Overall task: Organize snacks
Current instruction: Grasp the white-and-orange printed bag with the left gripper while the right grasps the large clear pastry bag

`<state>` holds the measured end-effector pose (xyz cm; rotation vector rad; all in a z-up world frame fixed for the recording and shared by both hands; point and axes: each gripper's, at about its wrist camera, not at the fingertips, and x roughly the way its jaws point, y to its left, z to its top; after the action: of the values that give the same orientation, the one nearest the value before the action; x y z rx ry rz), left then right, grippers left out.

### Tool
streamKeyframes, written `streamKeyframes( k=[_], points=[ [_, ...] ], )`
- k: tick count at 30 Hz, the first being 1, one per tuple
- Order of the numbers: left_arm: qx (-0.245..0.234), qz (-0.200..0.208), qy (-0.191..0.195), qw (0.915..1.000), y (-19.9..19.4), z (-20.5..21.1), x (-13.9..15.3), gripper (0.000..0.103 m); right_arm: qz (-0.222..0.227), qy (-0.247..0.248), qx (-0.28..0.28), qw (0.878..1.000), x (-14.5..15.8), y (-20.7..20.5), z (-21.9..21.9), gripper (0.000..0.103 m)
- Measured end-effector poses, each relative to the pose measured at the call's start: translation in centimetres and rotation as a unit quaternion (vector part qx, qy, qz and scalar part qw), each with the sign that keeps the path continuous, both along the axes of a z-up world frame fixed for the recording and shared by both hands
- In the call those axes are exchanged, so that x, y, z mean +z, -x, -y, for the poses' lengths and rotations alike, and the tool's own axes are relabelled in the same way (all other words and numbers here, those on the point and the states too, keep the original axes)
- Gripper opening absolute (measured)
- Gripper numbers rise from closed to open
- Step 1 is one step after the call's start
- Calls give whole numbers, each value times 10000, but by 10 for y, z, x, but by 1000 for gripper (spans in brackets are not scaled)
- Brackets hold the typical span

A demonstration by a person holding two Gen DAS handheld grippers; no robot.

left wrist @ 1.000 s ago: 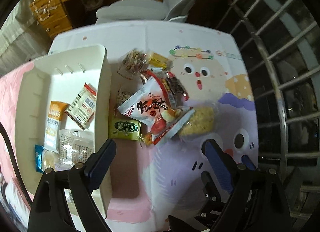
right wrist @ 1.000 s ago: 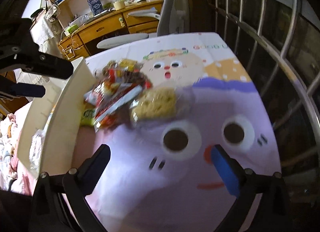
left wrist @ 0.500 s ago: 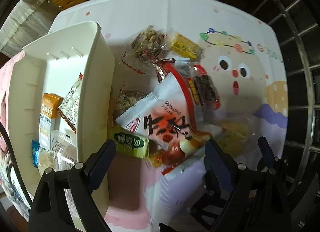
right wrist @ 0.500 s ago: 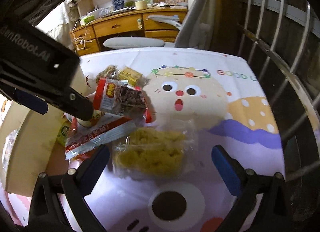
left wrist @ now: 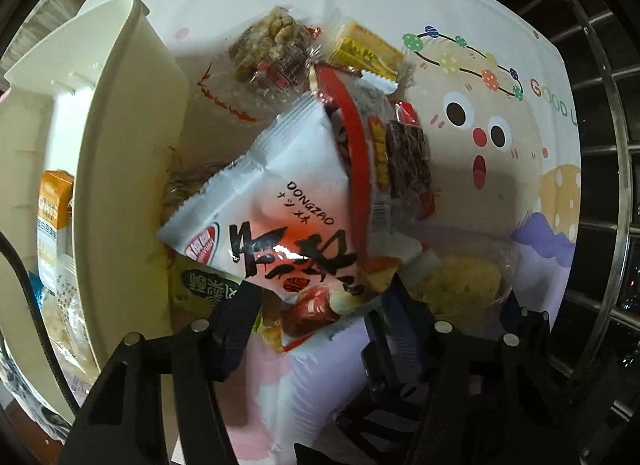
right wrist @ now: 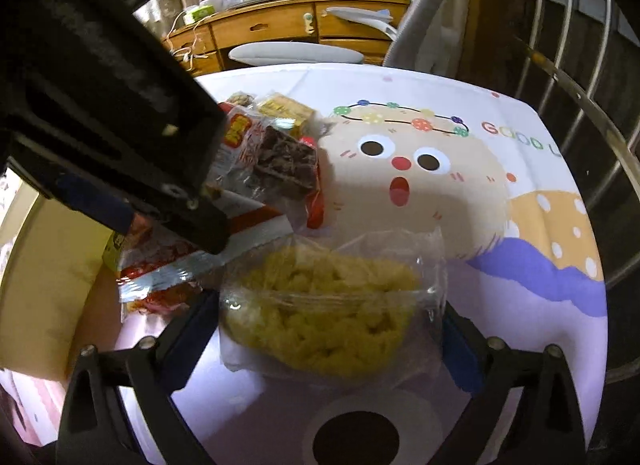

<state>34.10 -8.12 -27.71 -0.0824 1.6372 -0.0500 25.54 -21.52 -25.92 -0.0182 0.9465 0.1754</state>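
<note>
Since a second ago I have lowered both grippers onto the snack pile, which lies just beside the cream bin. My left gripper has just been closing its jaws; the lower end of the white pouch now sits between them, though I cannot tell whether the pads press it yet. The pouch reads "DONGZAO" above large black brush characters. My right gripper, which earlier hung over bare cloth, now stands wide open with the clear bag of yellow puffs between its fingers, pads apart from it. The tablecloth beyond the pile shows "GOOD" beside a cartoon face. Inside the bin, an orange carton reads "OATS". A green packet touches the bin's outer wall.
</note>
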Motion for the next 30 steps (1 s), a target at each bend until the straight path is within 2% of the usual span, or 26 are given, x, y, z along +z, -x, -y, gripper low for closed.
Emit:
streamKeyframes(
  k=[3, 5, 6, 7, 10, 19, 30],
  points=[
    [-1, 72, 32, 10000, -2, -1, -1, 52, 30, 128, 63, 9999, 1, 2, -3, 93],
    [-21, 135, 3, 9999, -3, -2, 1, 41, 44, 114, 67, 9999, 2, 3, -3, 90],
    [-30, 145, -17, 9999, -5, -3, 1, 39, 46, 110, 80, 9999, 2, 4, -4, 89],
    [-30, 124, -45, 9999, -6, -4, 0, 31, 42, 102, 88, 9999, 2, 5, -4, 88],
    [56, -47, -48, 10000, -7, -8, -4, 21, 17, 70, 116, 9999, 2, 7, 0, 87],
    [-50, 206, -5, 9998, 5, -7, 17, 15, -358, -13, 114, 9993, 6, 2, 9, 86],
    [-214, 740, 130, 9969, 21, -4, 69, 5, -553, -188, -119, 9982, 22, 37, 17, 83]
  ],
)
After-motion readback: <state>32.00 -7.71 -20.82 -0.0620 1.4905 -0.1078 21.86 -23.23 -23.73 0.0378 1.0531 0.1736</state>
